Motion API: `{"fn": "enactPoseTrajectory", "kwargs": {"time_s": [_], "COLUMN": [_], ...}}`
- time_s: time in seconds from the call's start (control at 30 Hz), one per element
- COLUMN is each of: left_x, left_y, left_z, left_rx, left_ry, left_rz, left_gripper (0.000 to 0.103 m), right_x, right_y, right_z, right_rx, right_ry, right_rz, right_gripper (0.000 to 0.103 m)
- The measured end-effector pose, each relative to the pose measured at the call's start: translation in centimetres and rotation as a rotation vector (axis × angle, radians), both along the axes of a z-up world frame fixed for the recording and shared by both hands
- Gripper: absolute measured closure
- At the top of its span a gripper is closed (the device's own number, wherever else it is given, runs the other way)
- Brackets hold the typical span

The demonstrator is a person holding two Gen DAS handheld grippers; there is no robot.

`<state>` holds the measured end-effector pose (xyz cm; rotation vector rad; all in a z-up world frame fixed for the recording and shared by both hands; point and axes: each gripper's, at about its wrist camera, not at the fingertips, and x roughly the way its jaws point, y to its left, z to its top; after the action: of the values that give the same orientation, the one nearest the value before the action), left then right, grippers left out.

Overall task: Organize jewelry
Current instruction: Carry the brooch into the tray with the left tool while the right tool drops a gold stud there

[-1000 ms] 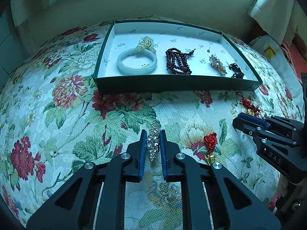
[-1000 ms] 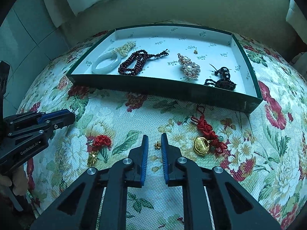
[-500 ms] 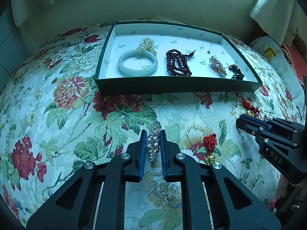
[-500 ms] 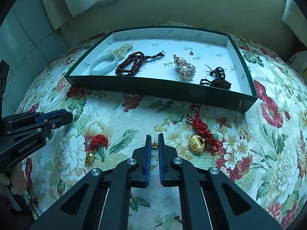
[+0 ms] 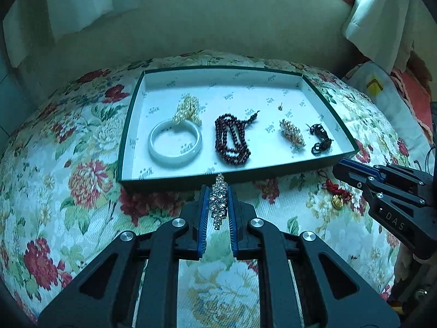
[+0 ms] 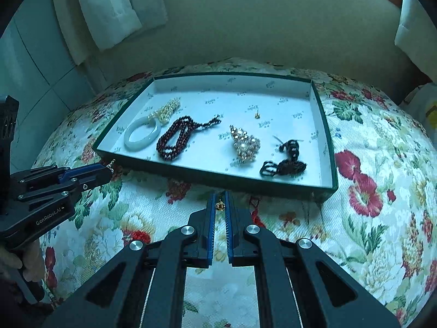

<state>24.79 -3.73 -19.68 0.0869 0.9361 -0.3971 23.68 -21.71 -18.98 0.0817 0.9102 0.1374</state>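
Observation:
My left gripper point(image 5: 218, 202) is shut on a sparkling rhinestone brooch point(image 5: 218, 199), held above the cloth just before the front wall of the green tray point(image 5: 174, 179). My right gripper point(image 6: 220, 205) is shut on a small gold earring point(image 6: 219, 205), also raised near the tray's front wall point(image 6: 218, 176). The tray holds a jade bangle point(image 5: 174, 145), a pearl cluster point(image 5: 188, 109), dark red beads point(image 5: 232, 142), a gold brooch point(image 5: 292, 135), a black cord piece point(image 5: 321, 140) and a small gold stud point(image 5: 280, 107).
A flowered cloth point(image 5: 68, 164) covers the rounded table. A red knot charm with a gold pendant point(image 5: 337, 194) lies on the cloth right of the left gripper. A wall and white curtains point(image 6: 114, 8) stand behind the tray.
Both grippers rose from the cloth and moved toward the tray. The right gripper closed on the small gold earring and lifted it. The left kept hold of the rhinestone brooch.

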Motion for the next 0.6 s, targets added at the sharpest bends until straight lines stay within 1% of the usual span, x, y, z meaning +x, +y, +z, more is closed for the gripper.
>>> {"fn": "enactPoseTrajectory", "kwargs": {"time_s": [0.2, 0.3, 0.4, 0.6], "left_x": [4.0, 6.4, 8.7, 12.8], "left_y": [-2.8, -4.2, -5.7, -7.4], "left_z": [1.4, 1.7, 1.2, -1.0], "left_rx": [-0.007, -0.010, 0.005, 0.034], "left_ry": [-0.042, -0.054, -0.055, -0.002], "left_rz": [-0.018, -0.014, -0.010, 0.007], "left_gripper": [0.090, 0.090, 0.090, 0.090], "right_x": [3.5, 5.7, 7.6, 10.7], "right_y": [-1.4, -2.2, -2.7, -3.7], "right_z": [1.5, 1.7, 1.1, -1.5], "right_rx": [-0.014, -0.016, -0.021, -0.035], "right_ry": [-0.054, -0.065, -0.060, -0.013], "right_rz": [-0.017, -0.028, -0.031, -0.041], "right_gripper": [0.096, 0.096, 0.096, 0.096]}}
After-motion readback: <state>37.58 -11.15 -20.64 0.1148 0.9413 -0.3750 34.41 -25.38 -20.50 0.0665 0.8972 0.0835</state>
